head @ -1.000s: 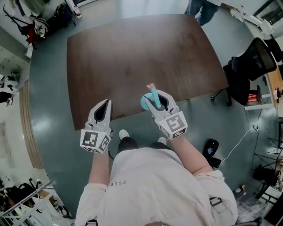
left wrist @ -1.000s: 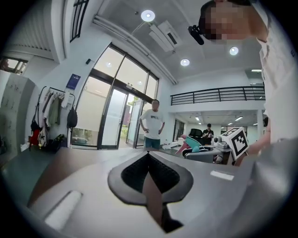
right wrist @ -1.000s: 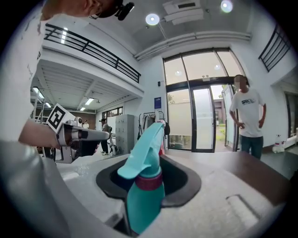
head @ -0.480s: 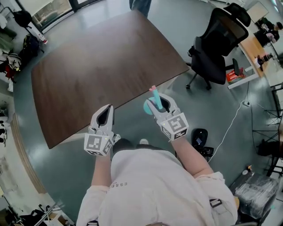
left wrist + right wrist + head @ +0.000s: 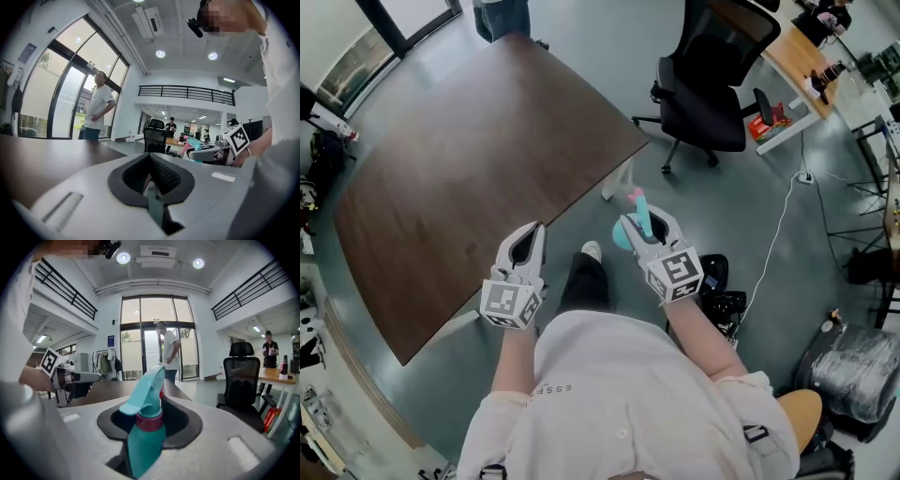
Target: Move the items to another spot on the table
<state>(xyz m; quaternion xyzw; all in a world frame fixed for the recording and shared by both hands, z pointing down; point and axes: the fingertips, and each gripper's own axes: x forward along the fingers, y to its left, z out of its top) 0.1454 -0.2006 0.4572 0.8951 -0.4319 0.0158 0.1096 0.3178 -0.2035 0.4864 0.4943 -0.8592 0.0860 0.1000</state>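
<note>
The person has turned right: the table, dead ahead a second ago, now lies to the left, and both grippers hang over the grey floor off its corner. The right gripper stays clamped on the teal bottle, seemingly bound for another spot. The left gripper is closed on nothing. The dark wooden top is bare, and a chair stands beyond it.

Right hand-held gripper hides the spray bottle below its collar.
</note>
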